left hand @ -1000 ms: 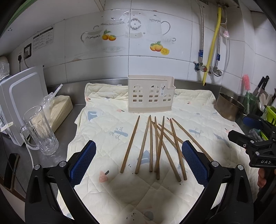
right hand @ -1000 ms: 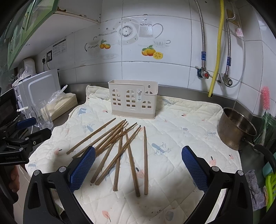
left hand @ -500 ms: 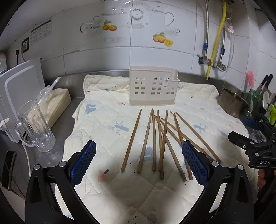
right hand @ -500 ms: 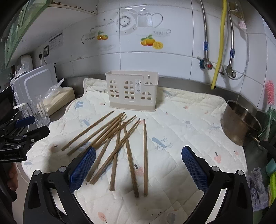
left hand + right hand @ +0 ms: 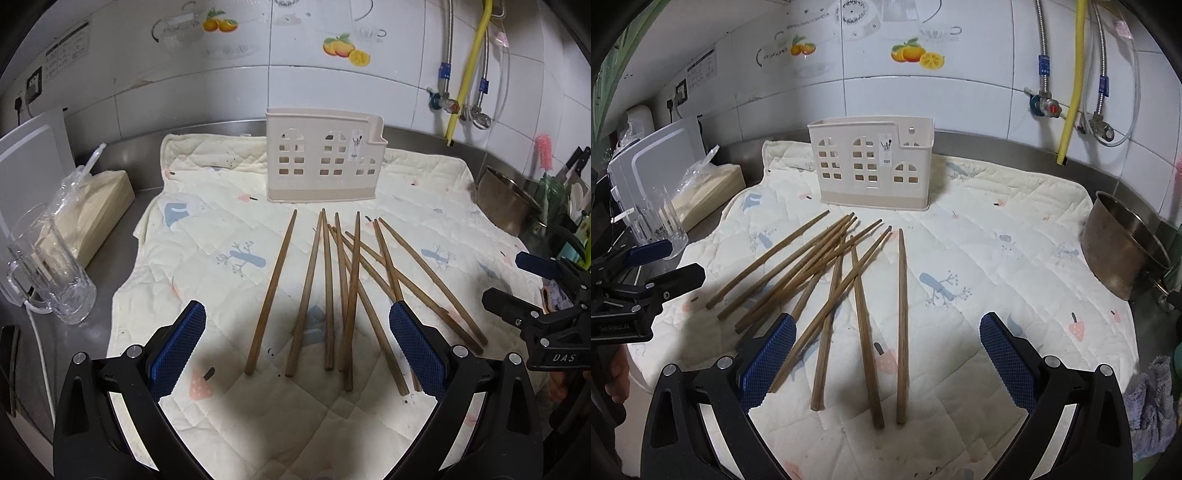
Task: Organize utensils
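Several brown wooden chopsticks (image 5: 325, 291) lie fanned and partly crossed on a cream quilted mat (image 5: 221, 221); they also show in the right wrist view (image 5: 831, 291). A beige plastic utensil holder (image 5: 323, 160) with window cut-outs stands upright behind them, also in the right wrist view (image 5: 873, 164). My left gripper (image 5: 297, 350) is open and empty, hovering over the near ends of the chopsticks. My right gripper (image 5: 888, 354) is open and empty, above the near ends of the rightmost chopsticks. Each gripper shows at the edge of the other's view.
A glass mug (image 5: 51, 273) and a wrapped beige stack (image 5: 92, 206) sit left of the mat, a white board (image 5: 29, 162) behind them. A metal pot (image 5: 1126, 243) stands at the right. Pipes and a yellow hose (image 5: 1071, 81) hang on the tiled wall.
Both grippers have moved forward and lower toward the chopsticks, which now look larger. The chopsticks and the holder have not moved. Both grippers stay open.
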A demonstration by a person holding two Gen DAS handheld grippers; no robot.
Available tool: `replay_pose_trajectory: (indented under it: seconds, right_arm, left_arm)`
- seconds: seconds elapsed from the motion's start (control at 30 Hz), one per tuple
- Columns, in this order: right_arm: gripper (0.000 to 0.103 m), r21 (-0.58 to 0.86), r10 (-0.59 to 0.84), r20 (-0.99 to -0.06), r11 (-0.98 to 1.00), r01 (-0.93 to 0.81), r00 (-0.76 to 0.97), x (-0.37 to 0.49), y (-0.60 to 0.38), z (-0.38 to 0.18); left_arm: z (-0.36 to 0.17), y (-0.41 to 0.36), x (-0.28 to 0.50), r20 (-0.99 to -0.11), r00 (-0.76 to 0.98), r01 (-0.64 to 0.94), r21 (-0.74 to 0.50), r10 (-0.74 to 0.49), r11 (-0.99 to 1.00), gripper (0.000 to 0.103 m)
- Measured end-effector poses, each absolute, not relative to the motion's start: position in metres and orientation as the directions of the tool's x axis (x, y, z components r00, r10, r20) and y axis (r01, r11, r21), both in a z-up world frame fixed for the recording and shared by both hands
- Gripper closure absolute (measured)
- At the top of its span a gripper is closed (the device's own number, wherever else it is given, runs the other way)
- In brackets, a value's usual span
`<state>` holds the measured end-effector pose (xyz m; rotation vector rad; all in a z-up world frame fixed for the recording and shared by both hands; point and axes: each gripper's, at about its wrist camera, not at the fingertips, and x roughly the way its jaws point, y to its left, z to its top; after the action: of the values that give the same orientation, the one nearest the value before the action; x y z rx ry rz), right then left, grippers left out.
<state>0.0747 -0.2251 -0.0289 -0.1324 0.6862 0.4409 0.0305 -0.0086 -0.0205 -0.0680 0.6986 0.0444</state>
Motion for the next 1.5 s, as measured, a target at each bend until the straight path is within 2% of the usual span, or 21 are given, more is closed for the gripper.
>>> replay_pose_trajectory:
  seconds: [0.57, 0.63, 0.77, 0.83, 0.97, 1.23, 1.27, 1.43, 1.5]
  right_arm:
    - [0.009, 0.096, 0.354, -0.694, 0.908, -0.407, 0.627, 0.107, -0.232, -0.062]
    - [0.018, 0.1, 0.355, -0.7, 0.908, -0.407, 0.619, 0.11, -0.233, -0.065]
    - [0.022, 0.119, 0.36, -0.716, 0.907, -0.404, 0.598, 0.117, -0.232, -0.073]
    - [0.027, 0.122, 0.362, -0.721, 0.906, -0.406, 0.59, 0.117, -0.231, -0.075]
    - [0.028, 0.125, 0.358, -0.73, 0.907, -0.401, 0.582, 0.12, -0.229, -0.081]
    - [0.029, 0.129, 0.358, -0.728, 0.909, -0.396, 0.585, 0.122, -0.229, -0.081]
    - [0.03, 0.131, 0.359, -0.73, 0.909, -0.397, 0.581, 0.123, -0.229, -0.082]
    - [0.037, 0.142, 0.369, -0.735, 0.905, -0.402, 0.57, 0.125, -0.227, -0.084]
    - [0.043, 0.149, 0.372, -0.737, 0.903, -0.402, 0.564, 0.126, -0.226, -0.085]
  left_arm:
    - [-0.046, -0.013, 0.061, -0.691, 0.718, 0.034, -0.088, -0.086, 0.995, 0.005]
    - [-0.045, -0.016, 0.061, -0.685, 0.722, 0.054, -0.081, -0.095, 0.995, 0.005]
    - [-0.045, -0.019, 0.064, -0.682, 0.722, 0.082, -0.083, -0.117, 0.993, 0.006]
    - [-0.047, -0.019, 0.065, -0.68, 0.724, 0.083, -0.084, -0.118, 0.993, 0.01]
    - [-0.054, -0.022, 0.064, -0.687, 0.71, 0.116, -0.101, -0.154, 0.988, 0.012]
    - [-0.058, -0.029, 0.07, -0.715, 0.686, 0.13, -0.059, -0.132, 0.99, 0.013]
    - [-0.059, -0.028, 0.071, -0.719, 0.68, 0.13, -0.071, -0.141, 0.989, 0.015]
    - [-0.065, -0.025, 0.077, -0.733, 0.653, 0.136, -0.132, -0.189, 0.982, 0.042]
    - [-0.065, -0.026, 0.078, -0.73, 0.647, 0.148, -0.162, -0.219, 0.976, 0.06]
